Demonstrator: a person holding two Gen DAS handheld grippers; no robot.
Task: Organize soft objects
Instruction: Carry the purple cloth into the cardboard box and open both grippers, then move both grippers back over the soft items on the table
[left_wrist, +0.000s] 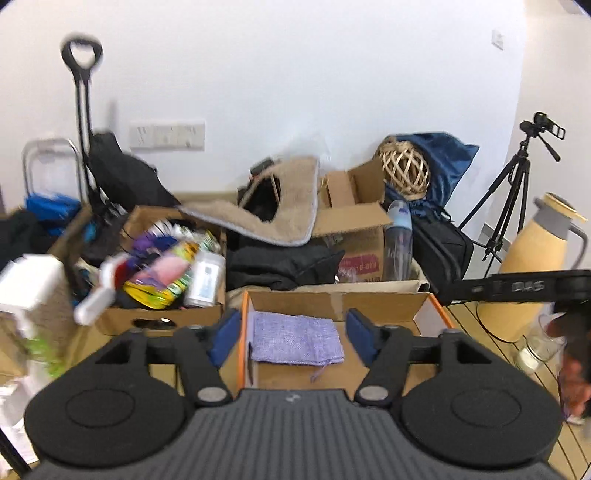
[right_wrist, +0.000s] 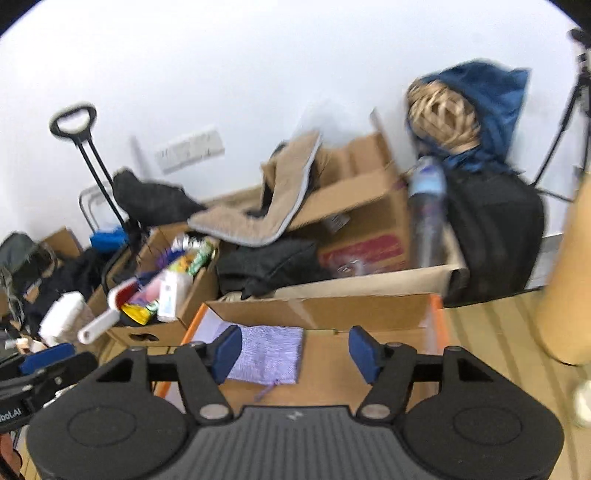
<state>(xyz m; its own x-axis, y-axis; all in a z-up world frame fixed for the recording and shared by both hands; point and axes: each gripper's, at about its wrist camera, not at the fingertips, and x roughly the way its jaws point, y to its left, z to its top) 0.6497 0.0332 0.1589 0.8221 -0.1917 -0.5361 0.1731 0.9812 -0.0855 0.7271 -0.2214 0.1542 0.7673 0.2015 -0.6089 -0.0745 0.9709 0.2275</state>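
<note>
Your two wrist cameras look forward and downward along their fingers. Both sit close above the orange-edged box (left_wrist: 436, 306) (right_wrist: 437, 314), sharing it at lower centre.

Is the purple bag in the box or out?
In. The purple bag lies flat on the floor of the box, apart from both open grippers.

A pale wooden plank floor (left_wrist: 465, 317) carries everything here. The landmark is the shallow orange-edged cardboard box (left_wrist: 434, 310), which sits directly on it. Touching that box's left side stands a brown carton (left_wrist: 162, 317) crammed with colourful packets. Behind it rests a larger open carton (left_wrist: 364, 251), with a black bag (left_wrist: 441, 251) just to that carton's right. Right of the orange-edged box stand a tan jug (left_wrist: 532, 266) and a small glass jar (left_wrist: 535, 350); a tripod (left_wrist: 506, 199) stands farther back.
</note>
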